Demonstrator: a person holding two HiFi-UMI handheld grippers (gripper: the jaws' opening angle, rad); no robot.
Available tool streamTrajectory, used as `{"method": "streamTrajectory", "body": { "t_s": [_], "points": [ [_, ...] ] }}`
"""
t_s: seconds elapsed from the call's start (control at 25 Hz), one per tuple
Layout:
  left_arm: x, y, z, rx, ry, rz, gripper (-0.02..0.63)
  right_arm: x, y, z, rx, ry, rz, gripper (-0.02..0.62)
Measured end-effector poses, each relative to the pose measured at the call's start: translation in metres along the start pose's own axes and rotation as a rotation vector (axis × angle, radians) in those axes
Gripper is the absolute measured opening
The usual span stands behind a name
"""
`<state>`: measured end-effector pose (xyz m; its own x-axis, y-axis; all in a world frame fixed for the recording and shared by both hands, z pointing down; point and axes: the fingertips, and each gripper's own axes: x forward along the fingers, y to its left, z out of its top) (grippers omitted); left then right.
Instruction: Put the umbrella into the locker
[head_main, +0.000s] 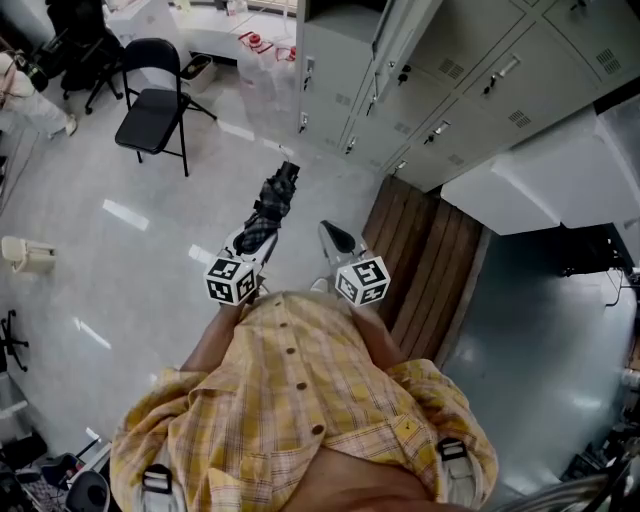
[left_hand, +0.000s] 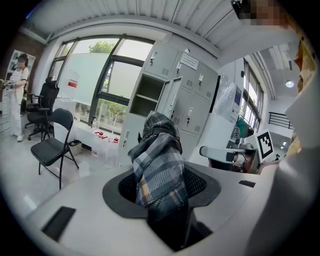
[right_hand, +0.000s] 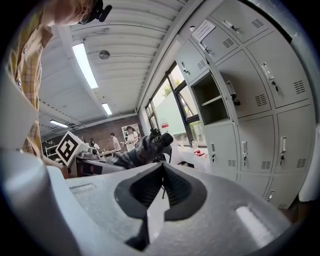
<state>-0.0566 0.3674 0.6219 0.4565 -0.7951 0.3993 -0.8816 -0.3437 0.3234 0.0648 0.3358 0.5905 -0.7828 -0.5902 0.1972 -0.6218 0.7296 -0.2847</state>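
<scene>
Left gripper view: plaid umbrella (left_hand: 160, 160) in left gripper (left_hand: 163, 187)

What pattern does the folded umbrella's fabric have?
The folded fabric umbrella is dark grey-and-white plaid, clearest in the left gripper view.

Grey shiny floor (head_main: 110, 270), light spots on it. Black folding chair (head_main: 153, 108) stands near big windows (left_hand: 95, 75); green trees outside. Black office chair (left_hand: 42, 107) behind it. Grey lockers (head_main: 470, 70) fill 1 wall, 1 door open. Brown wood boards (head_main: 430, 250) lie beside lockers. Long lights (right_hand: 84, 64) on white ceiling.
</scene>
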Motion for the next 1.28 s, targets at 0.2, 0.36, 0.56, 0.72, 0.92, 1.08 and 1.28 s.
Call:
{"method": "streamTrajectory", "body": {
  "t_s": [0.2,0.36,0.56,0.72,0.92,1.08,1.28],
  "points": [
    [0.005,-0.011,-0.002,-0.013,-0.001,0.018,0.183,-0.009,-0.011,-0.003,0.012,0.003,0.025,-0.002],
    [0.009,-0.027,-0.005,-0.025,0.0,0.026,0.183,-0.019,-0.019,-0.003,0.002,0.003,0.043,-0.002],
    [0.014,-0.046,-0.014,-0.043,0.008,0.042,0.183,-0.03,-0.028,-0.007,-0.027,-0.018,0.043,-0.002],
    [0.018,-0.052,-0.006,-0.015,0.003,0.049,0.183,-0.032,-0.033,0.001,-0.034,-0.029,0.042,-0.002],
    [0.027,-0.05,-0.007,-0.007,0.015,0.04,0.183,-0.027,-0.045,0.006,-0.028,-0.034,0.026,-0.002],
    [0.043,-0.038,-0.003,-0.017,0.005,0.02,0.183,-0.012,-0.053,0.006,-0.028,-0.02,0.021,-0.002],
    [0.08,-0.012,0.005,-0.049,-0.005,-0.004,0.183,0.011,-0.083,0.014,-0.031,0.0,-0.021,-0.002]
  ]
}}
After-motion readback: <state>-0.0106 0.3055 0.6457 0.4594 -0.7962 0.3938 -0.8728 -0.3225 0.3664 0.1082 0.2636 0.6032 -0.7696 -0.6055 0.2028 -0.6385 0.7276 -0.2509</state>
